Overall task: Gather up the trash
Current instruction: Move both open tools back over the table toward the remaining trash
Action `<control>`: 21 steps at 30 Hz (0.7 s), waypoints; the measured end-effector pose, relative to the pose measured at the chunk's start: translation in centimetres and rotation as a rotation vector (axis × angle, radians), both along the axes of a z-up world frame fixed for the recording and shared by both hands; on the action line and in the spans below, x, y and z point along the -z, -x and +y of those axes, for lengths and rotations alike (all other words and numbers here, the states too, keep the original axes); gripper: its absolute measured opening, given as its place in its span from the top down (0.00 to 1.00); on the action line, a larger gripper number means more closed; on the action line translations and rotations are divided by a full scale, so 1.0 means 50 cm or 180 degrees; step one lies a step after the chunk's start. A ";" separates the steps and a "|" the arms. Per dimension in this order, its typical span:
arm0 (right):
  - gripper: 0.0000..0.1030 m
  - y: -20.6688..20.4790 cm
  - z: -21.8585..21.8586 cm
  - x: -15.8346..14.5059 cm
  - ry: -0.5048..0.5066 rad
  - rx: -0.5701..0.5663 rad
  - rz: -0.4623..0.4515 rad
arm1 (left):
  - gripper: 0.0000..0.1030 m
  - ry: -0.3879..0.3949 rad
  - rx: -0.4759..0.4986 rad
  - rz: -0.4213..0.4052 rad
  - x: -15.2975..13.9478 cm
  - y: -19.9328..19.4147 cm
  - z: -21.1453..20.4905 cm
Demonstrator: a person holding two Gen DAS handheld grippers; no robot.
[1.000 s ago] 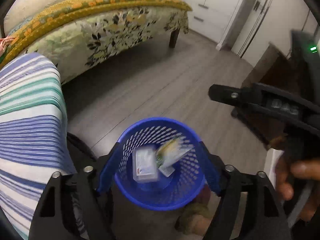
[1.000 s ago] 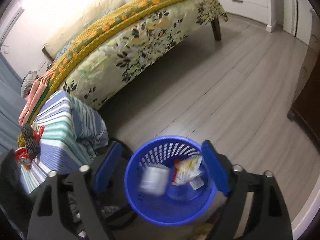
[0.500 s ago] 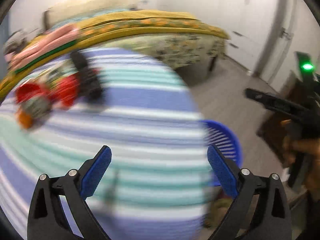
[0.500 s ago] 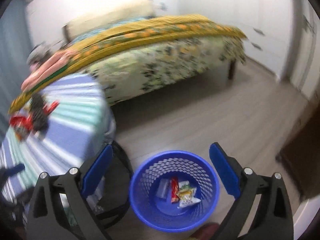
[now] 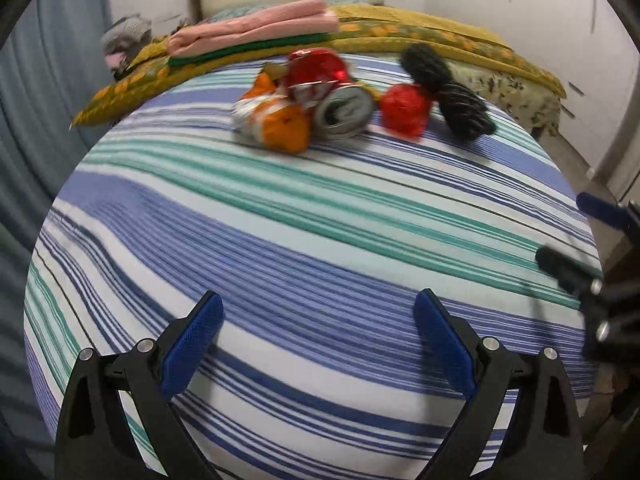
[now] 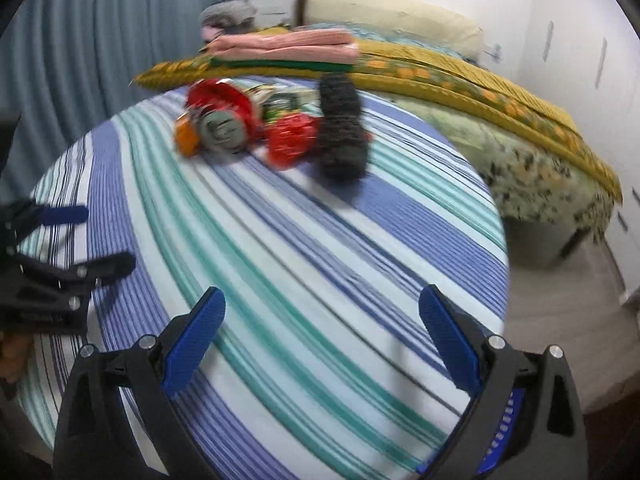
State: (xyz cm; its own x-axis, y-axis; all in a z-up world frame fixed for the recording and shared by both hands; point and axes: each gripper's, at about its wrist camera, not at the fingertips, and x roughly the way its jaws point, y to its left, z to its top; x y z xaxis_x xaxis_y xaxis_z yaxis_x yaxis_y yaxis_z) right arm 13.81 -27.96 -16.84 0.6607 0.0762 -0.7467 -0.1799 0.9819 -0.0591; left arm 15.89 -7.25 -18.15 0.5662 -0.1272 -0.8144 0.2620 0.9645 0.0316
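Both my left tongs (image 5: 316,332) and right tongs (image 6: 320,330) gape empty over the striped tablecloth (image 5: 280,240); only the right view shows floor (image 6: 560,320) beside the bed (image 6: 540,152).

Soft, even indoor light, no harsh glare. Both views are smeared by motion blur, worst on the trash pile (image 6: 272,128) ahead of each claw; fisheye bending darkens the corners.
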 end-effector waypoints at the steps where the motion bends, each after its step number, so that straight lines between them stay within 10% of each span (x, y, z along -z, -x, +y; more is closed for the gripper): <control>1: 0.08 -0.006 0.011 0.004 0.0020 -0.0022 0.0013 | 0.07 0.0036 -0.0018 0.0024 0.001 -0.013 0.011; 21: 0.08 -0.016 0.050 0.025 0.0038 -0.0219 0.0103 | 0.08 -0.0154 -0.0447 -0.0089 -0.006 -0.269 0.087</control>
State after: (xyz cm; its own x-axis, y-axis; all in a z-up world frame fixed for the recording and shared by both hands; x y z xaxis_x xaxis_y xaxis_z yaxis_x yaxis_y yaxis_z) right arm 14.61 -25.44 -18.09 0.6298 0.1115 -0.7687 -0.2490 0.9664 -0.0638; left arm 29.33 -2.91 -17.82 0.5982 -0.0061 -0.8013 0.1230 0.9888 0.0843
